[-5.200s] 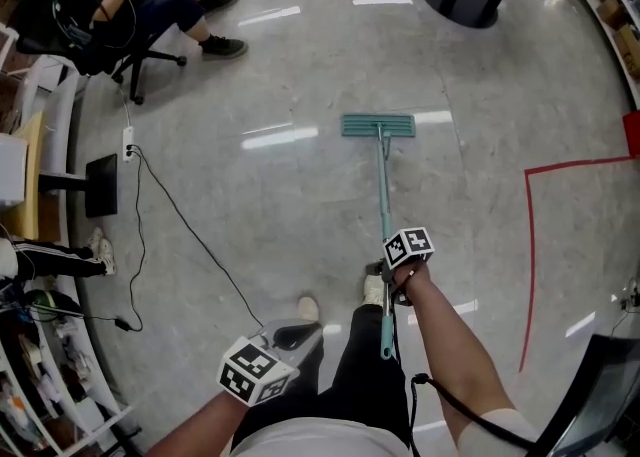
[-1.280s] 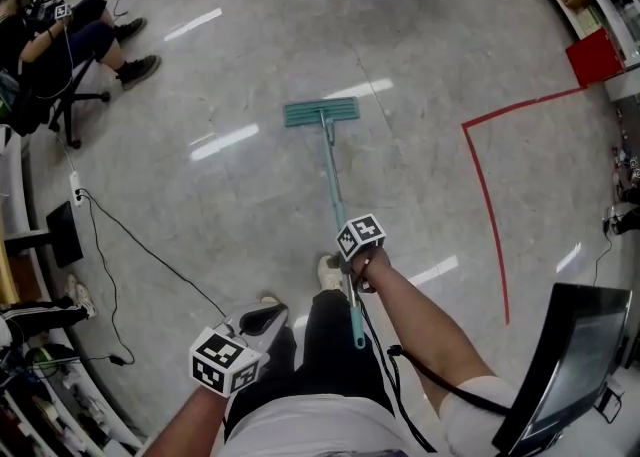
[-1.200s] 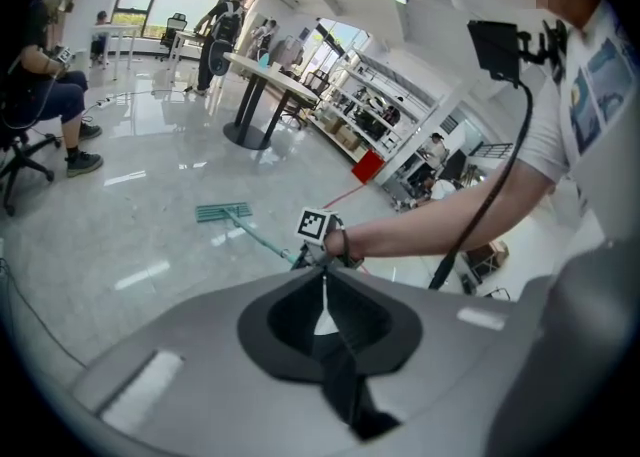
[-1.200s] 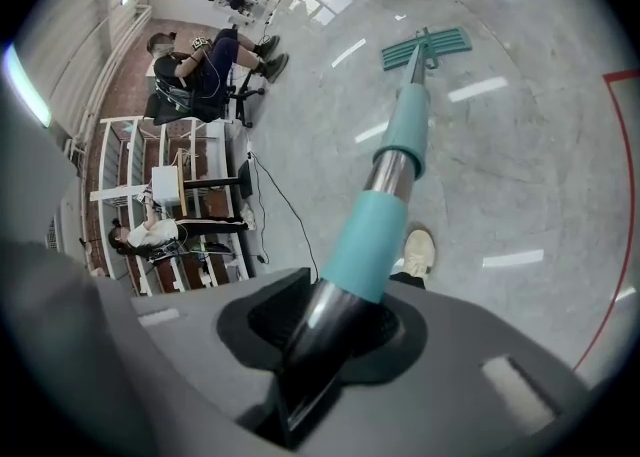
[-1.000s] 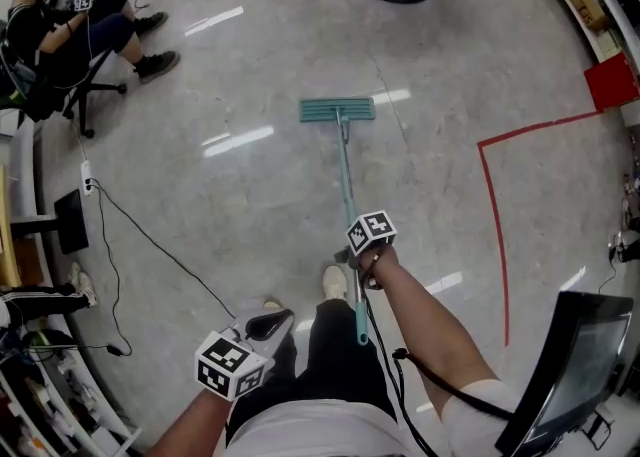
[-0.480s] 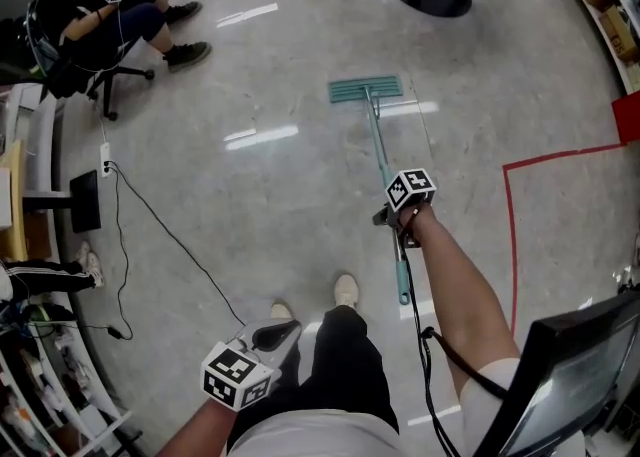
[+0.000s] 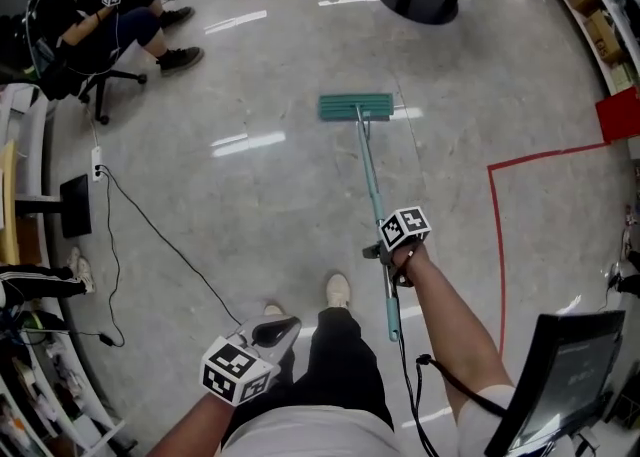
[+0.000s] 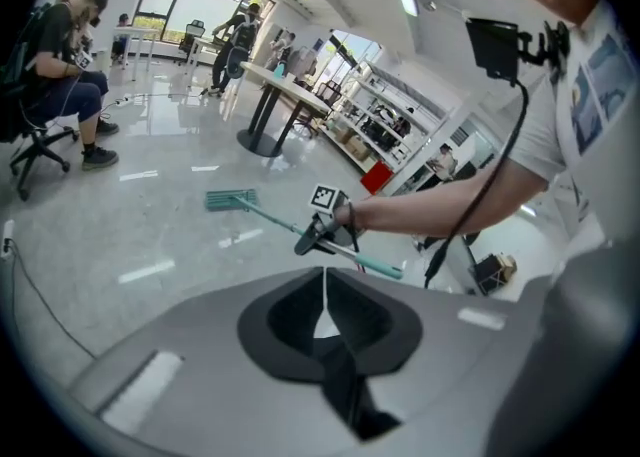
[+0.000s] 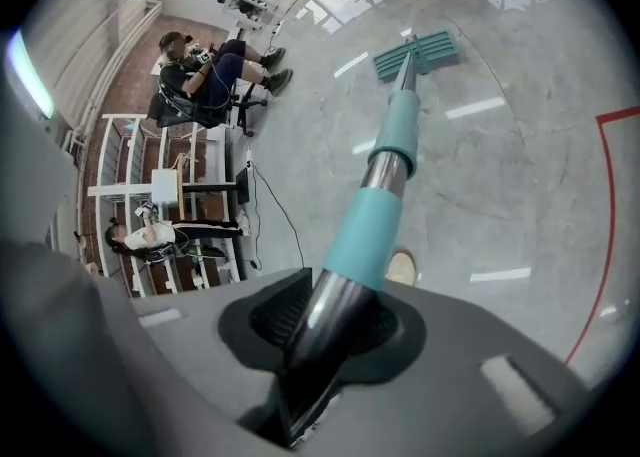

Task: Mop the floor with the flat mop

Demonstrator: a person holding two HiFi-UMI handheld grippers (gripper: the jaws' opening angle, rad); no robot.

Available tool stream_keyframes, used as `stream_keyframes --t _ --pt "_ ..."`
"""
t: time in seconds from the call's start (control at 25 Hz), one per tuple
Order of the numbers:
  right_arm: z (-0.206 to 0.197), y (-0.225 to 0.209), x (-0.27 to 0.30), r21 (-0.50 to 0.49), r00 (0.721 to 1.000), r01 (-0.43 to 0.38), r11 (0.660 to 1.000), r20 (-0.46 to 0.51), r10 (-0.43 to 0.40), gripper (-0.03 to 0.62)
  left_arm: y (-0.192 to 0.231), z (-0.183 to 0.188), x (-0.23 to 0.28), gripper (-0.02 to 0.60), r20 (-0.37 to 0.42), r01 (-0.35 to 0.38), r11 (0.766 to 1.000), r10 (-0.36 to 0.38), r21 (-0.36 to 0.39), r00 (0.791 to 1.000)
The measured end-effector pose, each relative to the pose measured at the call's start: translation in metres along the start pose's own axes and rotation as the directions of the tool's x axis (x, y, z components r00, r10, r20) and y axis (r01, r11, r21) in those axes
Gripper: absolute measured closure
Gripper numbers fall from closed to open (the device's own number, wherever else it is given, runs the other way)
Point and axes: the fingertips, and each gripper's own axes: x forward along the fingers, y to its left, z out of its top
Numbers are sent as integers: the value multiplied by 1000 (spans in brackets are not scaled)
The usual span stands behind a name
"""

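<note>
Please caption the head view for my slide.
Right gripper clamps the flat mop by its handle; left gripper shut, empty.

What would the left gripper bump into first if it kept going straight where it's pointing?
Probably the right gripper, shut on the mop handle: both sit straight ahead of the shut left gripper in its own view. Depth is unclear, so it might just miss.

Drew the right gripper [image 7: 383, 252] back toward the body [image 7: 310, 435] after the reach out, dragging the mop [image 7: 367, 165] slightly nearer across the floor [image 7: 260, 195].
</note>
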Motion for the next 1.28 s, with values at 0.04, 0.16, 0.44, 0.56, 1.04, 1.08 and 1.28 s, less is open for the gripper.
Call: stream_keyframes --t 0.04,0.16,0.44,0.56,1.04,1.08,1.28 --pt "-16 4 3 -3 1000 7 1000 2 -7 508 -1 -1 -2 569 0 7 1000 -7 8 1000" --pt "-64 22 14 2 1000 3 1000 14 -3 507 -2 -6 -9 569 -5 30 999 -30 33 1000" --pt "-172 60 38 14 1000 -14 1000 -10 15 505 -4 -28 -28 571 -24 61 995 -60 82 998" --pt "-209 72 49 14 1000 -9 1000 -26 9 505 -1 -42 -37 577 -34 66 993 -63 95 997" --pt "-281 101 117 58 997 -17 998 -80 21 505 12 -96 -84 577 -66 89 990 -83 109 994" --pt "-280 101 123 65 996 -19 998 -84 24 505 14 -99 -87 577 -67 87 990 -80 110 995" --pt "-265 102 147 92 996 -35 995 -73 42 505 25 -110 -97 577 -74 78 991 -70 113 995"
